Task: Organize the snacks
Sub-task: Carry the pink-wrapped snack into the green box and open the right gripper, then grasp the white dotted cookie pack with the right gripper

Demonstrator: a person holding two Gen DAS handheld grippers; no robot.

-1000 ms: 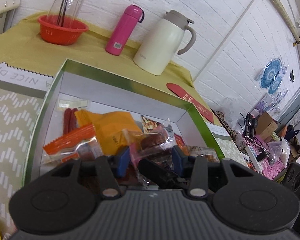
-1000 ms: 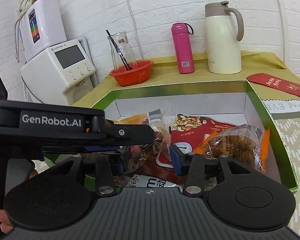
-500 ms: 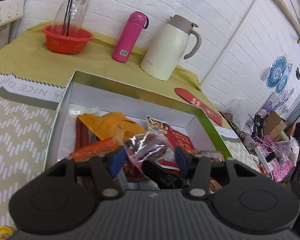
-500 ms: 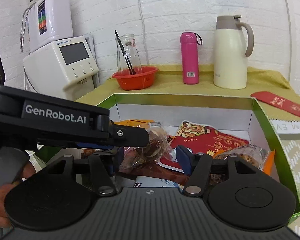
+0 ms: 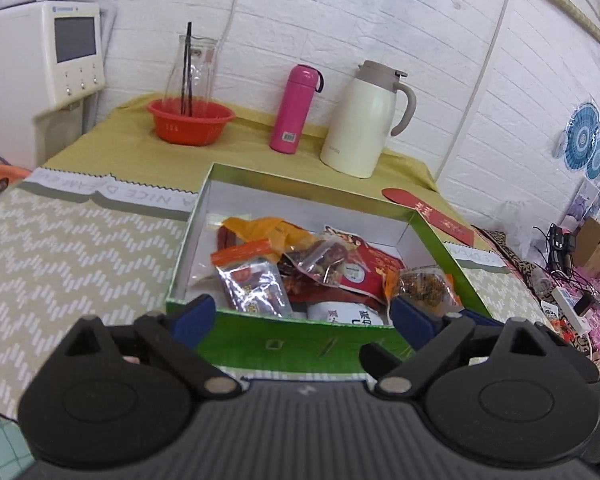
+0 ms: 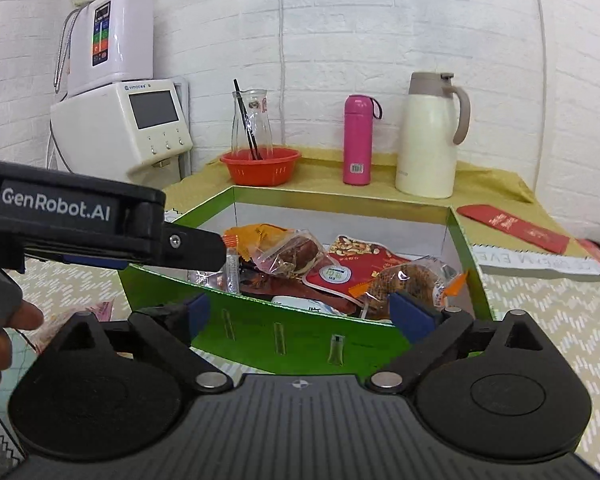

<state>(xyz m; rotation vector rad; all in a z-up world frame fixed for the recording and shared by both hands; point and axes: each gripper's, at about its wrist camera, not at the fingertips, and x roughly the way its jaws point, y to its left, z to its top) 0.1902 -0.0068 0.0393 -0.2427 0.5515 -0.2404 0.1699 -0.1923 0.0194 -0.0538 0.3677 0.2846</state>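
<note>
From the left wrist view, our left gripper (image 5: 302,314) stands with jaws wide, having just been opening, and nothing is between them. It sits outside the near wall of the green box (image 5: 300,344). The snacks are heaped inside against that near wall, a clear packet of dark snacks (image 5: 320,258) resting on top of the heap. We judge that packet could slide off the pile if the box is bumped, and a low reach could catch the near wall.

From the right wrist view, our right gripper (image 6: 294,316) is likewise wide and empty, just outside the box's near wall. The left gripper's body crosses over the box's near left corner, so we risk a collision if both reach in together.
</note>
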